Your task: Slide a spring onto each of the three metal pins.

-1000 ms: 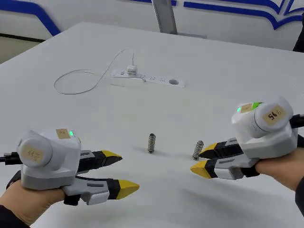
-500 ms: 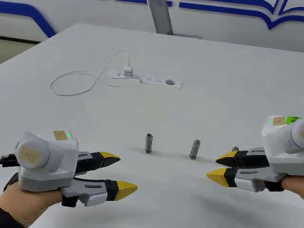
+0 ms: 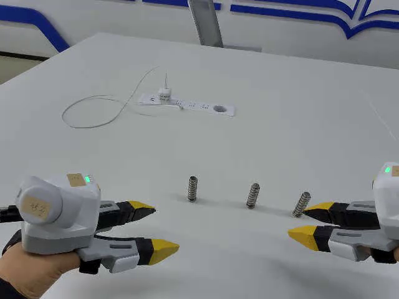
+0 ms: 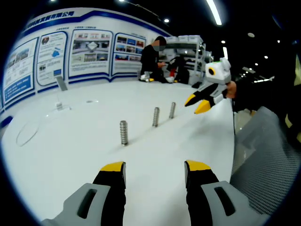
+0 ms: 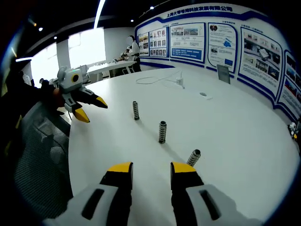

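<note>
I hold my left gripper (image 3: pixel 163 229) low at 7 o'clock in the head view. Its yellow-tipped black jaws are spread apart with nothing between them. My right gripper (image 3: pixel 298 223) sits at 4 o'clock, its jaws likewise parted and empty, with the tips aimed toward 9 o'clock. Both hover over the broad white table (image 3: pixel 299 124), well apart from each other.

Between them, three short grey coiled metal springs stand on the table in a row running from 9 to 3 o'clock. The left spring (image 3: pixel 192 189) stands upright. The middle spring (image 3: pixel 252 195) leans a little. The right spring (image 3: pixel 302 204) tilts toward 1 o'clock, just beside my right gripper's upper jaw tip; I cannot tell whether they touch. I cannot make out the pins apart from the coils.

In the right gripper view, the right spring stands close at 1 o'clock from my jaw tips, outside the gap. The other two recede toward 11 o'clock, and my left gripper hangs at 10 o'clock. In the left gripper view, the left spring stands ahead at 11 o'clock, apart from the jaws, and my right gripper hangs at 1 o'clock.

Farther off, at 12 o'clock in the head view, a long white power strip (image 3: pixel 193 106) lies flat with a small white plug (image 3: pixel 164 94) in it. A thin white cable (image 3: pixel 81 118) loops off toward 10 o'clock.
</note>
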Tool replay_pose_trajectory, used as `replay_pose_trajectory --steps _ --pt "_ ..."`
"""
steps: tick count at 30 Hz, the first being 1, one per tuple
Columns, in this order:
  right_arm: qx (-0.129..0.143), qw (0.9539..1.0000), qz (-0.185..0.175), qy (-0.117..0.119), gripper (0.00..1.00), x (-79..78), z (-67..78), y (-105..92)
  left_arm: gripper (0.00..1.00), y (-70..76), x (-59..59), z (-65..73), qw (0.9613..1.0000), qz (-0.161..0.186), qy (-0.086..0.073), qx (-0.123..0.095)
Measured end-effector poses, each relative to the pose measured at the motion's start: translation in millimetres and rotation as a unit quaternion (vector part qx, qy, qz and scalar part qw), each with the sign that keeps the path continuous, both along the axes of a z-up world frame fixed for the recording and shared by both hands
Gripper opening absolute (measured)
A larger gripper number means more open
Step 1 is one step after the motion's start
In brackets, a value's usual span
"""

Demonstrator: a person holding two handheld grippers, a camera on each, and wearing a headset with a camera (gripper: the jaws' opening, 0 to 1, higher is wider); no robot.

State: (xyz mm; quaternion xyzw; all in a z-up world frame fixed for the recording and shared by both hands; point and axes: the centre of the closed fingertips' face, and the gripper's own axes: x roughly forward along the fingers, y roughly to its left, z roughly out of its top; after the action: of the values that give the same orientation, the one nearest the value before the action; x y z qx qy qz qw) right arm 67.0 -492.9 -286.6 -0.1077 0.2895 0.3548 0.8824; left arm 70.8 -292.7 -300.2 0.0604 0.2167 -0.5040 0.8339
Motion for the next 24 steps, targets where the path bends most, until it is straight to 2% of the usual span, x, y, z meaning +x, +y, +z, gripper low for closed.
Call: replay_pose_trajectory --steps 12,19,24 --pt "0.015 0.9991 -0.031 -0.022 0.39 -4.5 2.4 -15.9 0.51 -2.0 -1.4 1.0 1.0 -0.004 -0.002 -0.001" --pt "0.038 0.9975 -0.04 -0.043 0.41 -5.6 10.5 -13.5 0.52 -4.1 -4.0 0.0 0.9999 -0.013 -0.005 0.004" --pt "0.043 0.9972 -0.037 -0.048 0.44 -8.1 10.4 -11.2 0.52 -2.9 -2.5 0.6 0.9999 -0.011 -0.005 0.0"
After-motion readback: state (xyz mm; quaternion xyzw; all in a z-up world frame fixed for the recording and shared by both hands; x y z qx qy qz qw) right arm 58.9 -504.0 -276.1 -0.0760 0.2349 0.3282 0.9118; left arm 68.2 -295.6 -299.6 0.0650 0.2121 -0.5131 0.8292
